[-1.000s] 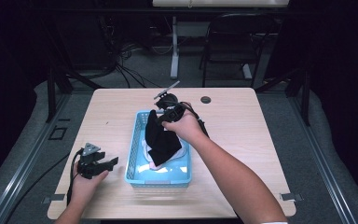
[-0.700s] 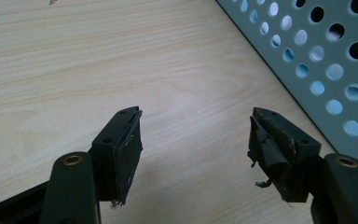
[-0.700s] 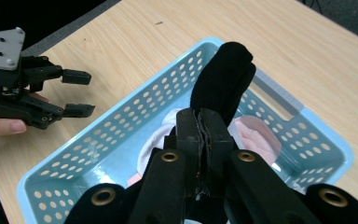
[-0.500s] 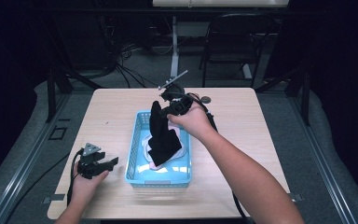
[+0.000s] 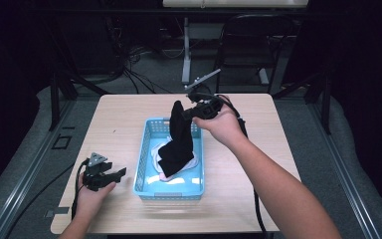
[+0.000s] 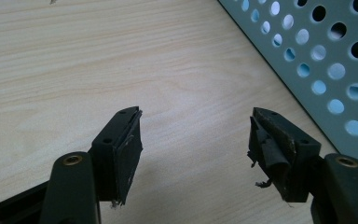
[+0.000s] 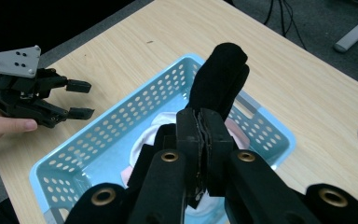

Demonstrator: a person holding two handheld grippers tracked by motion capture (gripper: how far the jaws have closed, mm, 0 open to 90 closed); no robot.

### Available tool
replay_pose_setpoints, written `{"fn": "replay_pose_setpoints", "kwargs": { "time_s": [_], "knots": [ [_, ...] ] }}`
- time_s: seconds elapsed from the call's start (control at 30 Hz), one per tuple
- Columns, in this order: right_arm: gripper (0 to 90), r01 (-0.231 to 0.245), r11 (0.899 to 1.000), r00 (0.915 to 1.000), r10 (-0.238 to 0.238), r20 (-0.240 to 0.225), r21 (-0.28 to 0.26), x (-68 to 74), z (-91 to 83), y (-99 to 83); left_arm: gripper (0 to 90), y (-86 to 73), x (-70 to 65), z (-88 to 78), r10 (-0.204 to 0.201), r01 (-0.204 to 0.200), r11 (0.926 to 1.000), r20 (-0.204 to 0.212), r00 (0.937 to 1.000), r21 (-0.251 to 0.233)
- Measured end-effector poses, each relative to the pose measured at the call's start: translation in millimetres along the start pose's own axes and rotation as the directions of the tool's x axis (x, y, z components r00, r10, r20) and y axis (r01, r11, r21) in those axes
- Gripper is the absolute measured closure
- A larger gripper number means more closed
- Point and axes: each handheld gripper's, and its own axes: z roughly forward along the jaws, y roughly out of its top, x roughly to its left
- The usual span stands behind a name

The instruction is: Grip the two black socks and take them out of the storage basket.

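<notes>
One limp black cloth (image 5: 178, 139) pinched in right tool (image 5: 188, 113), perforated blue basket (image 5: 144, 169); left tool (image 5: 113, 174) wide

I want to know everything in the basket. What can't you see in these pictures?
- The pale clothes in the blue basket: the high view has the hanging black sock over them, so their number and kind are unclear.
- The sock's pinched part: in the right gripper view the right hand-held gripper hides it.
- The basket's inside: the left gripper view cuts it off.
</notes>
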Motion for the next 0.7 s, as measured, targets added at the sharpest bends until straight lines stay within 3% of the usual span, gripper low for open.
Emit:
{"fn": "replay_pose_setpoints", "kwargs": {
  "time_s": [0.43,0.7],
  "knots": [
    [87.6,-0.028,0.999,0.9971,0.030,0.070,-0.033,-24.7,-56.6,-31.2,34.6,-0.2,-0.6,0.1,0.003,-0.003,1.0000,-0.004,1.0000,0.001],
    [87.6,-0.049,0.998,0.9942,0.053,0.093,-0.038,-32.5,-77.5,-58.1,34.6,-0.6,-0.8,1.0,-0.002,0.002,1.0000,-0.008,1.0000,0.002]
  ]
}}
